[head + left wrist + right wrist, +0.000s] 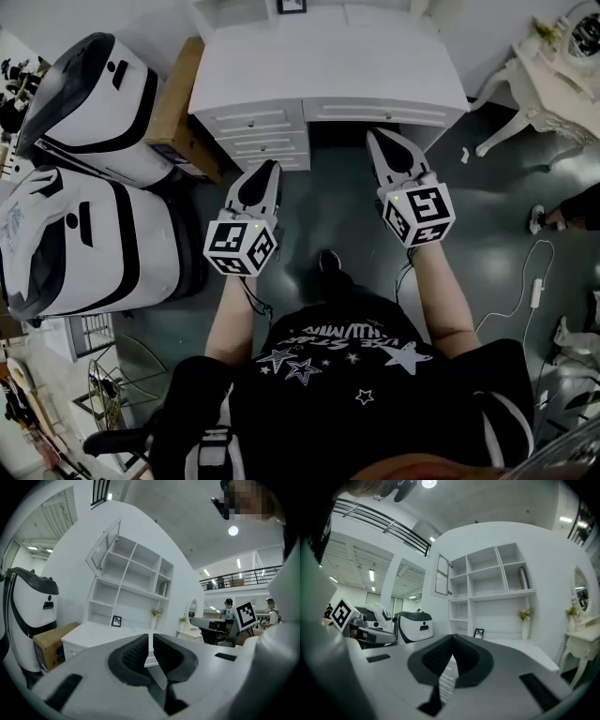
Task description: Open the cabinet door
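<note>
A white shelf cabinet (133, 585) rises from the back of a white desk (328, 66). Its glass door (105, 545) at the upper left stands swung out from the frame; in the right gripper view the same door (442, 575) hangs ajar beside the shelves. Both grippers are held level in front of the desk, well short of the cabinet. My left gripper (272, 167) has its pads nearly together with only a thin slit and nothing between them (151, 641). My right gripper (377, 137) is shut and empty (452, 646).
Desk drawers (258, 131) face me at the left. Two big white machines (84, 103) (84, 234) and a cardboard box (178, 103) crowd the left side. An ornate white table (553, 66) stands at the right, and a cable (534, 281) lies on the dark floor.
</note>
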The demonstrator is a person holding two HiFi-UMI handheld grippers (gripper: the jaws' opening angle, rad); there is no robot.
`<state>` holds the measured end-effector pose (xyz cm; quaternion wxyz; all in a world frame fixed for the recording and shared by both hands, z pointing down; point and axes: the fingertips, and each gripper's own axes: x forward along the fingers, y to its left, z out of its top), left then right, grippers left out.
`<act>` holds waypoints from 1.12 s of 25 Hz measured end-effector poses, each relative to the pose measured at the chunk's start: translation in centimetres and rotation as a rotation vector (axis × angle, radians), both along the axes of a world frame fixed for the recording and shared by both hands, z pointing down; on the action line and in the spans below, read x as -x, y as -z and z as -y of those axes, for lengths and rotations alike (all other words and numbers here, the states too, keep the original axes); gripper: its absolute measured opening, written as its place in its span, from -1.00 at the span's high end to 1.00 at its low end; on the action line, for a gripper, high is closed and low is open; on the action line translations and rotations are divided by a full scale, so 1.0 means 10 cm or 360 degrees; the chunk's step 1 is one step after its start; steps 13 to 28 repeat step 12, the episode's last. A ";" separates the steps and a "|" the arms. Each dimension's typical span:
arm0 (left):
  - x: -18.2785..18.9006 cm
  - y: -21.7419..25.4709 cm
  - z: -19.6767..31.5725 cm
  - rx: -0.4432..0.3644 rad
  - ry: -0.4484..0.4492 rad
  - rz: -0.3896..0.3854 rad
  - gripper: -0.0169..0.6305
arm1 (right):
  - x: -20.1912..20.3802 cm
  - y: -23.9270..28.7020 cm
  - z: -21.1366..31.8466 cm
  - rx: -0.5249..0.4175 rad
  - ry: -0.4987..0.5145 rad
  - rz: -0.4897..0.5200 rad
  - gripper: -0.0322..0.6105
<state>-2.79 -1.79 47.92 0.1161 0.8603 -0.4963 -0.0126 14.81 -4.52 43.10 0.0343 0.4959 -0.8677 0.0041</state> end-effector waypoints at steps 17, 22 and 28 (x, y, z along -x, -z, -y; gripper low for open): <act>-0.07 -0.08 -0.94 0.0050 -0.0124 0.0039 0.87 | -0.06 -0.18 -1.05 0.0077 -0.0089 -0.0041 0.89; -0.07 -0.08 -0.94 0.0050 -0.0124 0.0039 0.87 | -0.06 -0.18 -1.05 0.0077 -0.0089 -0.0041 0.89; -0.07 -0.08 -0.94 0.0050 -0.0124 0.0039 0.87 | -0.06 -0.18 -1.05 0.0077 -0.0089 -0.0041 0.89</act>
